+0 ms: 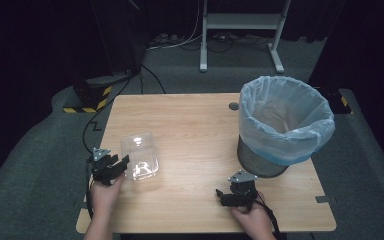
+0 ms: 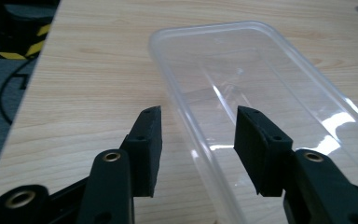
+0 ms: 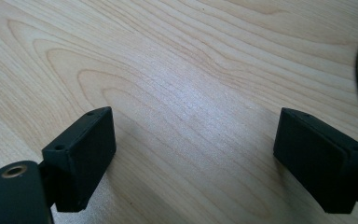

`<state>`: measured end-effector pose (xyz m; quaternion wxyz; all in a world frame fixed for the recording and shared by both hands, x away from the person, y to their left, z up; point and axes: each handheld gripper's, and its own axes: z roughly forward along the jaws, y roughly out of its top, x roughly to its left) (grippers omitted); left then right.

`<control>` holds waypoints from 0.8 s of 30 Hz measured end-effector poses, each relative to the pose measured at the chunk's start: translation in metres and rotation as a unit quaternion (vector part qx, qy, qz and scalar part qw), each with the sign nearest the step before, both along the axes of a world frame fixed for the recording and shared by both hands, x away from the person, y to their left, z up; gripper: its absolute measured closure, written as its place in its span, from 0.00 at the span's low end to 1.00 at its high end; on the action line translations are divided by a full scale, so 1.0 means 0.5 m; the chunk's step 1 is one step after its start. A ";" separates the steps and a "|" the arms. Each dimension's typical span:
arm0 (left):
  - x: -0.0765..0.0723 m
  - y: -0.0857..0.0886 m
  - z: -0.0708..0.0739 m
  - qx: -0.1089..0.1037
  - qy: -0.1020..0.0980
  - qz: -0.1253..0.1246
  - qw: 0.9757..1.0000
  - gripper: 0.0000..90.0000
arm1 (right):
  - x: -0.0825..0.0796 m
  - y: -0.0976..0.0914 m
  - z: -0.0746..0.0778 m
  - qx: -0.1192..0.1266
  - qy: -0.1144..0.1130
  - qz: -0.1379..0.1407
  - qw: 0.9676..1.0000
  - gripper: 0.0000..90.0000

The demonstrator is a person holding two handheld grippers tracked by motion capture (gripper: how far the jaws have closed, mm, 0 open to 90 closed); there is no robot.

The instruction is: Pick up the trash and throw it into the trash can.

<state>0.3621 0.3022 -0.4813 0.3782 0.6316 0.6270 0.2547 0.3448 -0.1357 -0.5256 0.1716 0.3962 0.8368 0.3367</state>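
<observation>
The box [image 1: 140,156] (clear plastic, empty) lies near the table's [image 1: 190,120] left edge, its near rim between the left gripper's [image 1: 111,167] parted jaws, pads not pressing. The right gripper [image 1: 235,192] rests wide open at near right. Farther right stands a bin [image 1: 285,125].

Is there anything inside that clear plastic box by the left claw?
The clear plastic box looks empty: the wooden table shows through its floor. The left claw straddles its near wall, hiding part of it.
</observation>
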 end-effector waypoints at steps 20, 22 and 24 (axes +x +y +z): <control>-0.040 -0.213 -0.013 -0.035 -0.011 -0.147 0.989 0.60 | -0.011 0.000 0.001 0.006 -0.010 0.010 1.000 0.28; -0.050 -0.251 -0.014 -0.036 -0.012 -0.165 0.986 0.60 | -0.013 -0.001 0.002 0.004 -0.018 0.007 1.000 0.31; -0.057 -0.279 -0.014 -0.035 -0.014 -0.175 0.984 0.59 | -0.017 -0.005 0.004 -0.004 -0.030 0.010 0.999 0.35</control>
